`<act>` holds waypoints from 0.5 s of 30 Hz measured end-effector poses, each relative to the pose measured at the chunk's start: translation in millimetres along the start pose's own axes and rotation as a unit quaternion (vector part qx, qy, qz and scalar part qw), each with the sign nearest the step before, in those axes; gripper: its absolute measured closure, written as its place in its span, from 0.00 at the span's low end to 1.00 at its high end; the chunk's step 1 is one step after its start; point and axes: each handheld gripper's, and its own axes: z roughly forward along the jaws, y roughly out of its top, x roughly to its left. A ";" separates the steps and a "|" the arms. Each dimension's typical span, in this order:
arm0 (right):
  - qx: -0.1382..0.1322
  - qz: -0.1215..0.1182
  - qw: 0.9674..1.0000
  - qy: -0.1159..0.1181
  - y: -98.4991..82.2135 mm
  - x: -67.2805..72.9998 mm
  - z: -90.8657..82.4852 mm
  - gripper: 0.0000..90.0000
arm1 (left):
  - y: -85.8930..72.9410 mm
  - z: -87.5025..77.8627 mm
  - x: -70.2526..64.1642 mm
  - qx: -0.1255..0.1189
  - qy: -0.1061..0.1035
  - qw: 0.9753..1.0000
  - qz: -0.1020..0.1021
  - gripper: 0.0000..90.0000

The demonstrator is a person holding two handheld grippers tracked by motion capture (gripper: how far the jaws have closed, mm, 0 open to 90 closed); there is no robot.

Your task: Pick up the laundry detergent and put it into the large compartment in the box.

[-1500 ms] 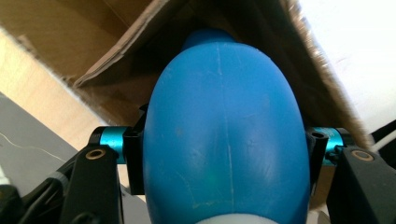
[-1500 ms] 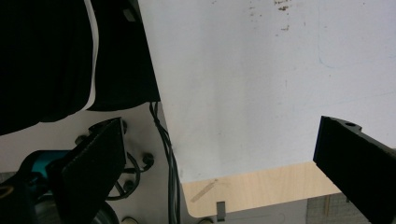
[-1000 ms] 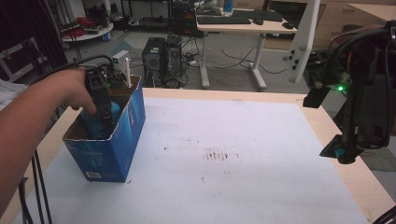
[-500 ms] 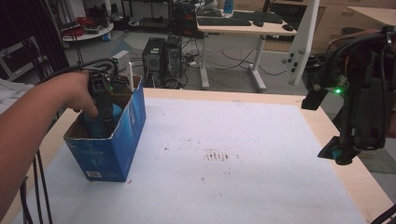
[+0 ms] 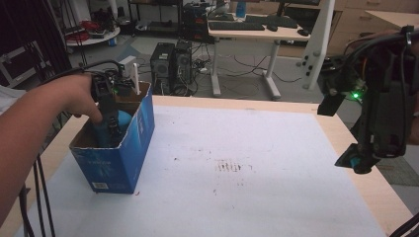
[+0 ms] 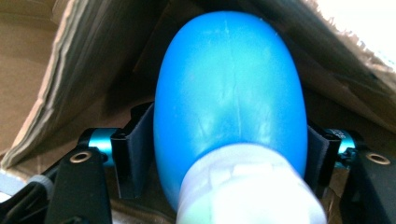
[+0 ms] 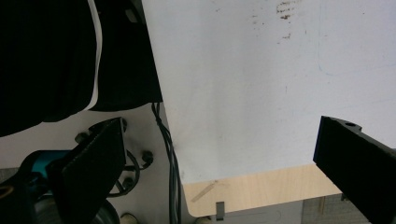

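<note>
Fingers [image 6: 133, 161] of the left gripper [image 6: 224, 163] had just been eased apart around a blue bulb [image 6: 229, 102], which was lowered into the box [image 5: 129, 163] at the desk's left edge, apparently for release there. Spread wide with nothing between them, the right gripper [image 7: 224, 158] was kept idle over the desk's [image 5: 276, 197] right edge.

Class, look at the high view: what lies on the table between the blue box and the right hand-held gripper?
Nothing stands there: the high view shows bare white table with small dark marks between the blue box and the right hand-held gripper.

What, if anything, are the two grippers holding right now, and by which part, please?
The left gripper, its jaws just opening, has the blue bulb between them by its wide lower sides inside the blue box; contact cannot be told. The right gripper holds nothing.
</note>
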 end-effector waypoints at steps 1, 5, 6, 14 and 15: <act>0.000 0.000 1.000 0.000 -0.1 0.2 0.1 0.02 | -0.4 -0.7 0.3 0.001 0.000 1.000 0.000 0.34; 0.000 0.001 1.000 0.000 -1.1 0.9 -0.5 0.02 | 0.0 -4.1 -0.9 0.003 0.005 1.000 -0.006 0.32; -0.001 0.000 1.000 -0.001 -1.4 0.9 -0.8 0.02 | 0.3 -5.8 -1.2 0.003 0.007 1.000 -0.006 0.32; 0.000 0.002 1.000 0.000 -1.8 2.3 -1.2 0.02 | 1.4 -27.0 -3.9 -0.002 0.022 1.000 -0.006 0.28; 0.001 0.000 1.000 -0.001 -1.7 2.0 -1.6 0.02 | 1.3 -29.9 -4.2 -0.002 0.025 1.000 -0.006 0.26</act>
